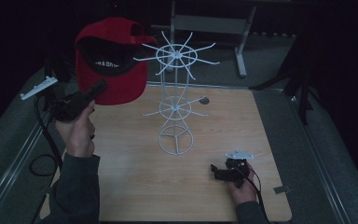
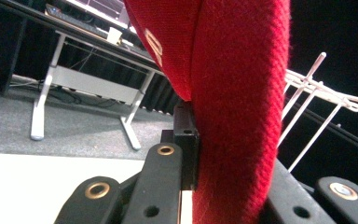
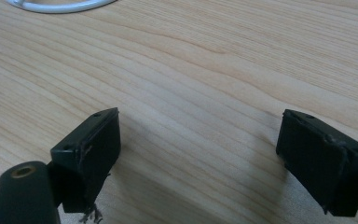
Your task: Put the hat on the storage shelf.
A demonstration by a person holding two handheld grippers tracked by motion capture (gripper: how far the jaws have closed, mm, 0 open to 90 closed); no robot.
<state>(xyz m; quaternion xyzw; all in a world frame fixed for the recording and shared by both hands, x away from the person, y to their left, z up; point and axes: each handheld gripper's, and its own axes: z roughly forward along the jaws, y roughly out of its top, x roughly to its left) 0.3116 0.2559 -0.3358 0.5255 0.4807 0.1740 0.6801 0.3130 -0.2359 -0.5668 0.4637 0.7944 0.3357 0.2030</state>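
While left gripper (image 1: pixel 98 88) clamps red cap (image 1: pixel 116 81), lettering unreadable, right gripper (image 3: pixel 200 154) fingers gape.

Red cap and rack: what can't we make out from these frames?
- Print on the red cap: too small and dim in the high view; cut off by the cap's curve in the left gripper view.
- Left gripper: its far jaw is hidden behind the brim in the left gripper view.
- Whether the cap touches the white wire rack: the overlap in the high view hides it.
- Rack base ring: cut off by the top edge in the right gripper view.
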